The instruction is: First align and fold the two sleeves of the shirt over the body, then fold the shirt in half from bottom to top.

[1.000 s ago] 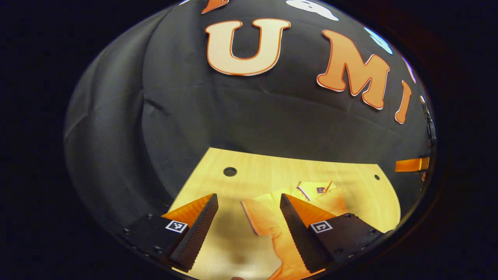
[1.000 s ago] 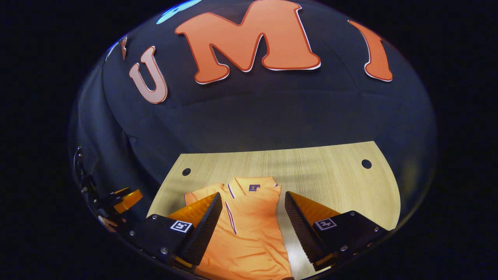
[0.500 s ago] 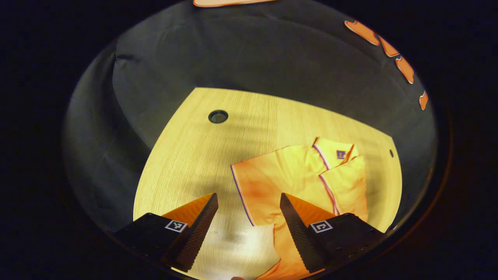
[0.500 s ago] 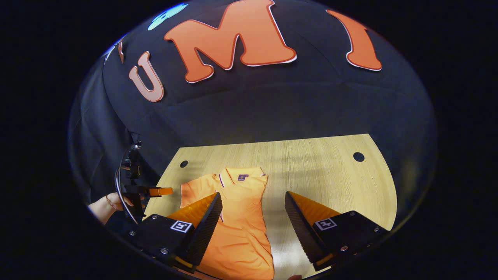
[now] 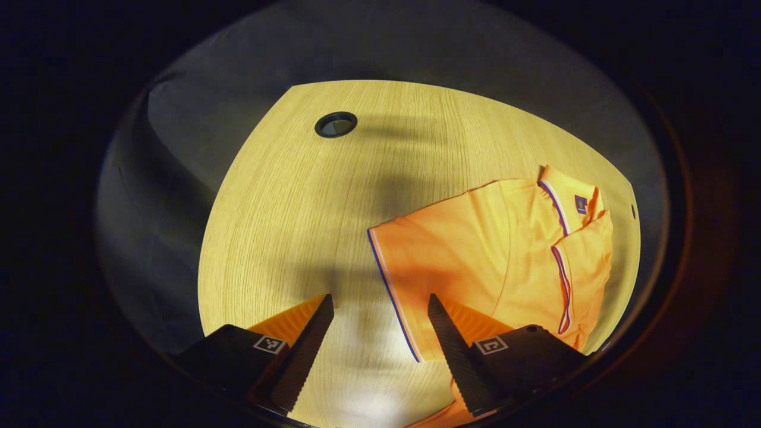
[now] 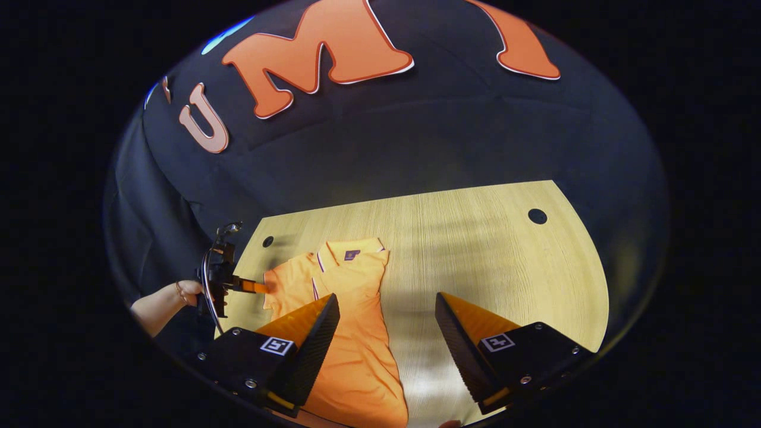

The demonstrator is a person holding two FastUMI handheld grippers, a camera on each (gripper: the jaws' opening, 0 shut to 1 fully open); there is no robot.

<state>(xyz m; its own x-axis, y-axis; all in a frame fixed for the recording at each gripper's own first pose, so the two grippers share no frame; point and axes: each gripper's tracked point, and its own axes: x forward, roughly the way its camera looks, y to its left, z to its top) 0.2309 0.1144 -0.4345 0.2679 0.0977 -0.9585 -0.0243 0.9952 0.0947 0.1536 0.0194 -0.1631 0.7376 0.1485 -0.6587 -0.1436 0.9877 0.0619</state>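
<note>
The wooden table carries the orange shirt, which in the left gripper view spreads from the centre out toward 3 o'clock, collar farthest out and one sleeve already folded over the body. The left gripper hovers with its jaws spread wide and nothing between them; the striped cuff edge of the unfolded sleeve runs down just inside its 5 o'clock finger, and the cloth passes behind that finger. A round hole in the table sits at 12 o'clock.

The right gripper view takes in the table from the other side: the shirt stretches from 10 o'clock of centre down to 6 o'clock, its body partly hidden by the 7 o'clock finger of the right gripper, whose jaws are likewise wide and empty. At 9 o'clock this view adds the left gripper from outside, its tip at the edge of the unfolded sleeve, and the hand holding it
</note>
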